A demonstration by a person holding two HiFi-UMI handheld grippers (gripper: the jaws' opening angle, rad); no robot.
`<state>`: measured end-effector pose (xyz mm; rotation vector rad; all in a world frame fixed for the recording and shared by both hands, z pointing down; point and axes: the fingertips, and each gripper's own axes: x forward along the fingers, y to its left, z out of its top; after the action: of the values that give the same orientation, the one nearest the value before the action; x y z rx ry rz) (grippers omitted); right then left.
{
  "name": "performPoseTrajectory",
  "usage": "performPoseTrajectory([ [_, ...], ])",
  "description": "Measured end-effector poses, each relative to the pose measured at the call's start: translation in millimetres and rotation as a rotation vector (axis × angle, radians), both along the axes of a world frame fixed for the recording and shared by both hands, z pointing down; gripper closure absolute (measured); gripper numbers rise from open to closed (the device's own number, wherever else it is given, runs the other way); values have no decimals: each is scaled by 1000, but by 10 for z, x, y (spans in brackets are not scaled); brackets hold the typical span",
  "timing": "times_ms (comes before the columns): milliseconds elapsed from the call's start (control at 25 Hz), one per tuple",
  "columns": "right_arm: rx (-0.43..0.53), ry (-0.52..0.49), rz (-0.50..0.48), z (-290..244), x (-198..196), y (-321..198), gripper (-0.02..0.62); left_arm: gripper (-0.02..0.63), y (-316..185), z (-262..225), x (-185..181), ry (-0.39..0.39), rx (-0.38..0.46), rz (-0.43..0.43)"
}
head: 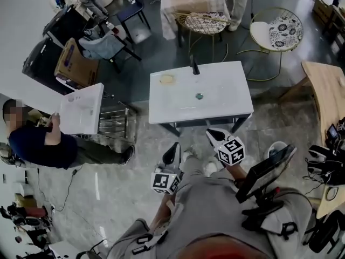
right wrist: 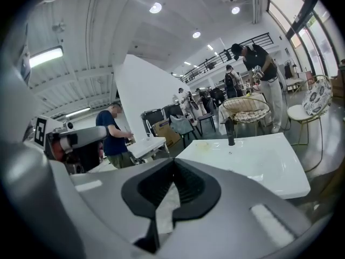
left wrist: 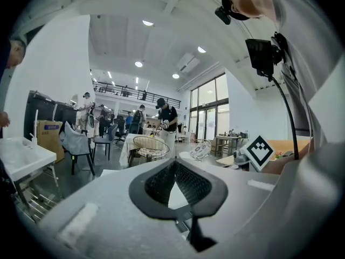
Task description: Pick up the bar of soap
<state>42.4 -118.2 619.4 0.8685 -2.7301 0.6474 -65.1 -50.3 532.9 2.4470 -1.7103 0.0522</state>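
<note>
No readable writing anywhere: only black-and-white square markers on each gripper's cube, and the print on a cardboard box [head: 74, 65] far off to the left gripper's left is too small to read. Left gripper [head: 173, 149]: clenched, black ribbed pads [left wrist: 190, 183] meeting at the tip, nothing between them. Right gripper [head: 214, 135]: also clenched and empty, dark pads together, and only pale floor shows through the slot beneath them. Both are held level-ish near the person's knees, short of the white basin [head: 232, 109], not touching it. The basin is a glossy rectangular slab with a shallow bowl, a round metal drain [head: 199, 96] and a short black faucet [head: 195, 66] at its far edge. The bar of soap [head: 166, 79] is a small flat yellowish patch on the basin's far-left corner, ahead of the left gripper and just left of the faucet; its shape is hard to make out in the right gripper view, just a pale smear. Floor is grey stone-look. Beyond the basin stand wire-frame chairs [head: 207, 23] with patterned cushions. Left of the left gripper a person in a dark shirt [head: 38, 144] bends at a second white basin [head: 82, 108]. The operator's own legs are cut off by the frame's lower edge.
</note>
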Motion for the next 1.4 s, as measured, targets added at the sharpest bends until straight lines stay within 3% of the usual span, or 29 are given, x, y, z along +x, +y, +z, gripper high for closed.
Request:
performPoseTrajectory([
  [280,12,25,-28,-8,-64,-143,595,609,-358,102,-130,49,-16,-3],
  [680,67,62,156,-176,3,-1023,595,609,-1280,94,-98,81,11,147],
  [920,117,56,174,-390,-350,-1517,595,609,-1903,92,-443,106,16,179],
  [1400,96,93,272,-623,-864,-2372,595,609,-2937,-98,-1198,116,16,246],
])
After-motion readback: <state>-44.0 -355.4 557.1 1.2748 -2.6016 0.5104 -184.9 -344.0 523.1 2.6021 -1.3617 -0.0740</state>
